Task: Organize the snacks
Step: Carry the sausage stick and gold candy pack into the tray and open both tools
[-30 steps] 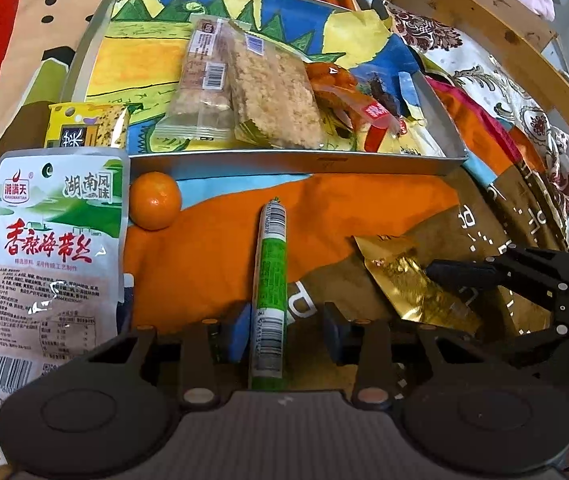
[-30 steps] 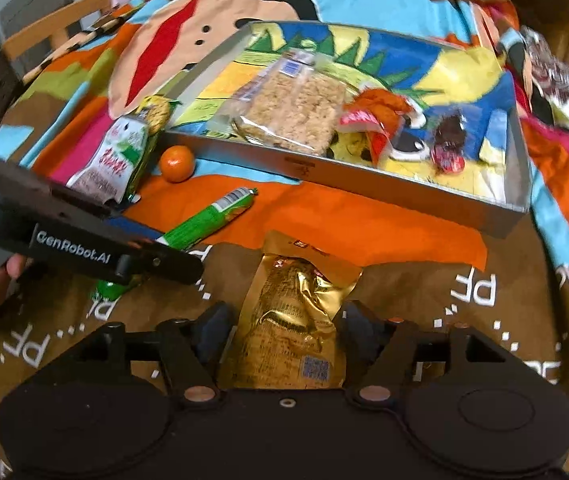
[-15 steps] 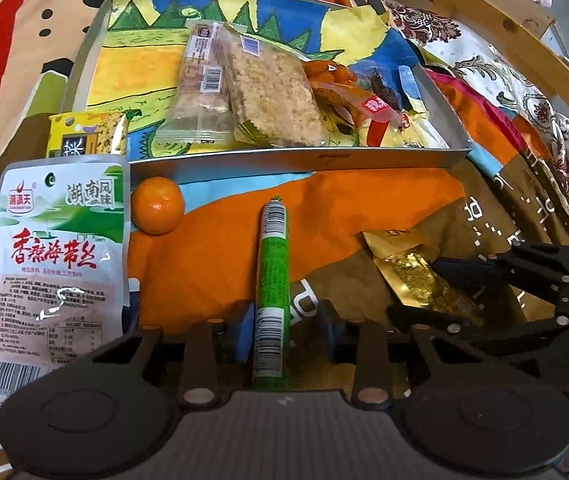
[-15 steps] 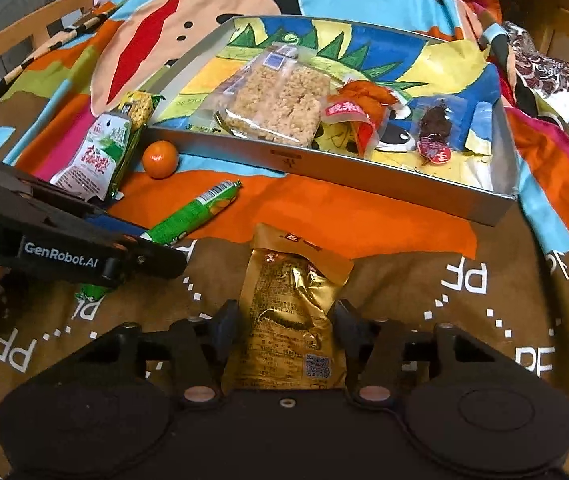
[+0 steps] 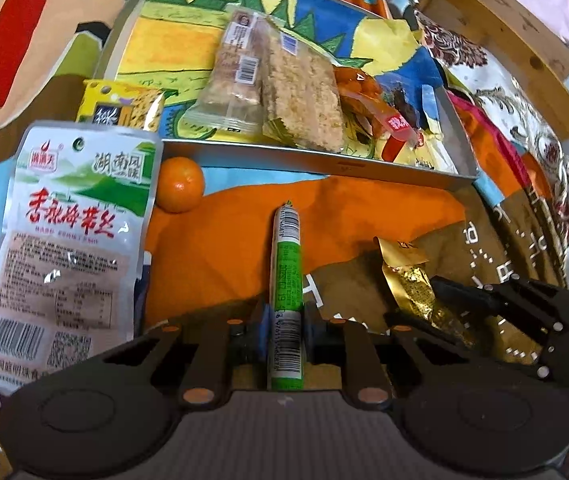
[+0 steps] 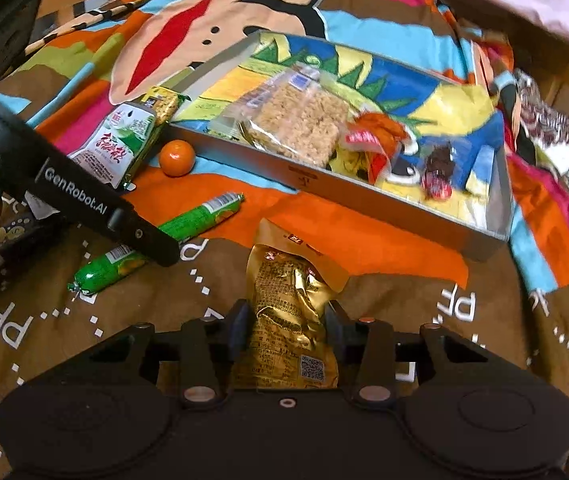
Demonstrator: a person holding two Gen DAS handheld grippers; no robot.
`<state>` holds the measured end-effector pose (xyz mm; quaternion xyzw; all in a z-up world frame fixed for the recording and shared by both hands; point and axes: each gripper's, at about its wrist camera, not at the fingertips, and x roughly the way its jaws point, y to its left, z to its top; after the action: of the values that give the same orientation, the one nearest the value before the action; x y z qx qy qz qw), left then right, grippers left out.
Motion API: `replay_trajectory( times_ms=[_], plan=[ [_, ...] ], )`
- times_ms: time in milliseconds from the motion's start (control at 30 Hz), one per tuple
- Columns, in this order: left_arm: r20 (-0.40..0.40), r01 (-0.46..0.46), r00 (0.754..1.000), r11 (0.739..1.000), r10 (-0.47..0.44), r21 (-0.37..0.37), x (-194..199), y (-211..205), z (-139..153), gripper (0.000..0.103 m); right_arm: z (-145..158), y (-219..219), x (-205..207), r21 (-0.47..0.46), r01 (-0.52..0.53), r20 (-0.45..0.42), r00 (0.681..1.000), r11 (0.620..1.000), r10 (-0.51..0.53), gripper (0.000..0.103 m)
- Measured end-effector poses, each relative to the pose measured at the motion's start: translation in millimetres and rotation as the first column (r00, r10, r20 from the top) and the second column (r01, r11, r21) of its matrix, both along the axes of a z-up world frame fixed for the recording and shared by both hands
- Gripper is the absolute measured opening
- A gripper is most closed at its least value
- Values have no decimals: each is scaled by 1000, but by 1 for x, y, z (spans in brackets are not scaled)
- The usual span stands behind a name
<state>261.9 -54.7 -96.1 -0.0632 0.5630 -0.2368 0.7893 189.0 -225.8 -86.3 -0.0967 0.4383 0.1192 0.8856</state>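
Since half-second ago, left claw [image 5: 283, 330] now pinches green sausage stick [image 5: 286, 280]; right claw [image 6: 286, 326] clamps gold packet [image 6: 288, 312]; both grasped, tray [image 5: 324, 162] ahead next.

Near end of the green sausage stick [image 5: 286, 300] behind the left gripper [image 5: 284, 330] body.

Left tongs [image 5: 284, 330] clamped tight; right tongs [image 6: 288, 326] clamped wider

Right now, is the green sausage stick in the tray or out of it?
Out. The green sausage stick lies on the blanket in front of the tray, with the left gripper closed on it.
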Motion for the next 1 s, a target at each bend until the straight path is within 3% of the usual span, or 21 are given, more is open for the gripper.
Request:
replay_trajectory(
  times_ms=[333, 633, 800, 1000],
  plan=[
    [-59, -42, 998, 996, 38, -74, -4, 5, 4, 18, 3, 11, -7, -122, -49, 109, 992, 991, 62, 43],
    [134, -23, 990, 990, 42, -139, -18, 1, 33, 18, 14, 12, -11, -182, -44, 201, 976, 982, 81, 43],
    [296, -16, 953, 989, 59, -145, -18, -5, 51, 18, 32, 1, -10, -182, 24, 306, 952, 983, 33, 43],
    [406, -41, 901, 963, 151, -267, 6, -17, 65, 18, 51, -26, 16, -124, 155, 439, 894, 980, -86, 43]
  ],
)
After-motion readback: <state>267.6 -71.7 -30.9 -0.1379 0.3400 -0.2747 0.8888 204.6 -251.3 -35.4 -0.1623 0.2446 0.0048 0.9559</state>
